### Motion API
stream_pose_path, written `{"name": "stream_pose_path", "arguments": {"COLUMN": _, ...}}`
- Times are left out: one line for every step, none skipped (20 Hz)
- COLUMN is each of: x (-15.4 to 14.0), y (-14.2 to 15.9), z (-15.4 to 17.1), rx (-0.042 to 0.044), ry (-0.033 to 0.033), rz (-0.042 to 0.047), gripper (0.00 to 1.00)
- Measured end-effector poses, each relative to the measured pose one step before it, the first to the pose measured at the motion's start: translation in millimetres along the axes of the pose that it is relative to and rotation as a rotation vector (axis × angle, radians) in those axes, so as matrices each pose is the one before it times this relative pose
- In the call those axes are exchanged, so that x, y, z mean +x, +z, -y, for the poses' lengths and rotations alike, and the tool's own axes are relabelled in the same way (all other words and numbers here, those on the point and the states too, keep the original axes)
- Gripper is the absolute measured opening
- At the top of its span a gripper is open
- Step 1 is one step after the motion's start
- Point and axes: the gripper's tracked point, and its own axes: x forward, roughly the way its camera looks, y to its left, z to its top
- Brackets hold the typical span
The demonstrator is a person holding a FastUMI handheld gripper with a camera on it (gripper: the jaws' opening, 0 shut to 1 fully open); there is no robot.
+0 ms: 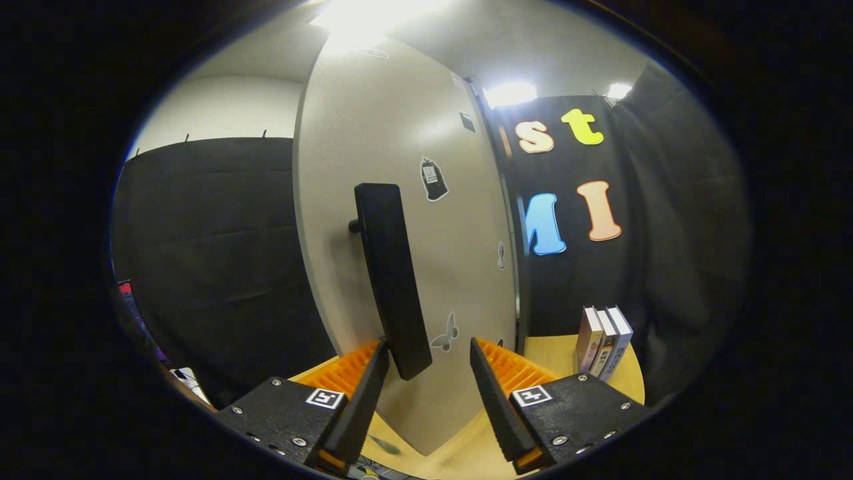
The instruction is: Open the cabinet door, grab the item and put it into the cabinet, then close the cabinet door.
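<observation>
The hand-held gripper (426, 363) has its fingers spread apart on either side of the handle's (390, 280) lower end, not touching, probably lined up to pull the cabinet door (400, 133) in mid-frame. Right of it, the books (603, 340) stand on the worktop (556, 350).

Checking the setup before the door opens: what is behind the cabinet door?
The cabinet door covers the inside, so its contents cannot be seen. The black handle stands on its front, its lower end between the open gripper fingers. Books stand beside the cabinet.
</observation>
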Motion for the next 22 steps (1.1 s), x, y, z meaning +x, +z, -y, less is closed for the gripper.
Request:
{"name": "stream_pose_path", "arguments": {"x": -0.82, "y": -0.63, "z": 0.68, "rx": 0.00744, "ry": -0.02298, "rz": 0.00259, "gripper": 0.81}}
{"name": "stream_pose_path", "arguments": {"x": -1.22, "y": 0.49, "z": 1.16, "rx": 0.00303, "ry": -0.02592, "rz": 0.00522, "gripper": 0.84}}
{"name": "stream_pose_path", "arguments": {"x": -1.14, "y": 0.74, "z": -0.04, "rx": -0.00571, "ry": -0.02483, "rz": 0.00451, "gripper": 0.86}}
{"name": "stream_pose_path", "arguments": {"x": -2.06, "y": -0.18, "z": 0.20, "rx": -0.01641, "ry": -0.02972, "rz": 0.00744, "gripper": 0.87}}
{"name": "stream_pose_path", "arguments": {"x": -1.93, "y": 1.39, "z": 1.24, "rx": -0.02706, "ry": -0.03796, "rz": 0.00876, "gripper": 0.87}}
{"name": "stream_pose_path", "arguments": {"x": -2.44, "y": 1.76, "z": 1.60, "rx": -0.03639, "ry": -0.04574, "rz": 0.01385, "gripper": 0.88}}
{"name": "stream_pose_path", "arguments": {"x": -3.47, "y": 2.35, "z": 2.35, "rx": -0.04135, "ry": -0.05016, "rz": 0.01459, "gripper": 0.88}}
{"name": "stream_pose_path", "arguments": {"x": -4.37, "y": 0.50, "z": 3.13, "rx": -0.03928, "ry": -0.05644, "rz": 0.01390, "gripper": 0.89}}
{"name": "stream_pose_path", "arguments": {"x": -5.81, "y": 3.31, "z": 4.41, "rx": -0.02515, "ry": -0.05255, "rz": 0.02026, "gripper": 0.89}}
{"name": "stream_pose_path", "arguments": {"x": -1.57, "y": 2.32, "z": 2.58, "rx": -0.00841, "ry": -0.04331, "rz": 0.01511, "gripper": 0.89}}
{"name": "stream_pose_path", "arguments": {"x": -2.75, "y": -0.36, "z": 2.36, "rx": 0.01007, "ry": -0.03231, "rz": 0.00411, "gripper": 0.89}}
{"name": "stream_pose_path", "arguments": {"x": -1.81, "y": -3.57, "z": 1.07, "rx": 0.02358, "ry": -0.02829, "rz": -0.01040, "gripper": 0.89}}
{"name": "stream_pose_path", "arguments": {"x": -3.01, "y": -3.67, "z": 4.43, "rx": 0.03595, "ry": -0.02837, "rz": -0.01264, "gripper": 0.89}}
{"name": "stream_pose_path", "arguments": {"x": -2.39, "y": -3.02, "z": 5.16, "rx": 0.03677, "ry": -0.03026, "rz": -0.00838, "gripper": 0.89}}
{"name": "stream_pose_path", "arguments": {"x": -1.60, "y": -2.83, "z": 8.06, "rx": 0.02748, "ry": -0.03691, "rz": -0.00777, "gripper": 0.89}}
{"name": "stream_pose_path", "arguments": {"x": -2.71, "y": -4.10, "z": 8.50, "rx": 0.01822, "ry": -0.04142, "rz": -0.00476, "gripper": 0.89}}
{"name": "stream_pose_path", "arguments": {"x": -1.53, "y": -4.43, "z": 10.25, "rx": 0.01202, "ry": -0.04151, "rz": -0.00196, "gripper": 0.89}}
{"name": "stream_pose_path", "arguments": {"x": -2.18, "y": -4.37, "z": 10.47, "rx": 0.01109, "ry": -0.03751, "rz": 0.00172, "gripper": 0.89}}
{"name": "stream_pose_path", "arguments": {"x": -3.00, "y": -5.90, "z": 10.04, "rx": 0.01101, "ry": -0.03342, "rz": -0.00155, "gripper": 0.89}}
{"name": "stream_pose_path", "arguments": {"x": -0.97, "y": -9.62, "z": 3.29, "rx": 0.02190, "ry": -0.01122, "rz": -0.00628, "gripper": 0.89}}
{"name": "stream_pose_path", "arguments": {"x": -2.84, "y": -12.34, "z": -1.19, "rx": 0.02903, "ry": -0.00145, "rz": -0.01395, "gripper": 0.89}}
{"name": "stream_pose_path", "arguments": {"x": -1.97, "y": -11.29, "z": 1.24, "rx": 0.02740, "ry": -0.01064, "rz": -0.01018, "gripper": 0.90}}
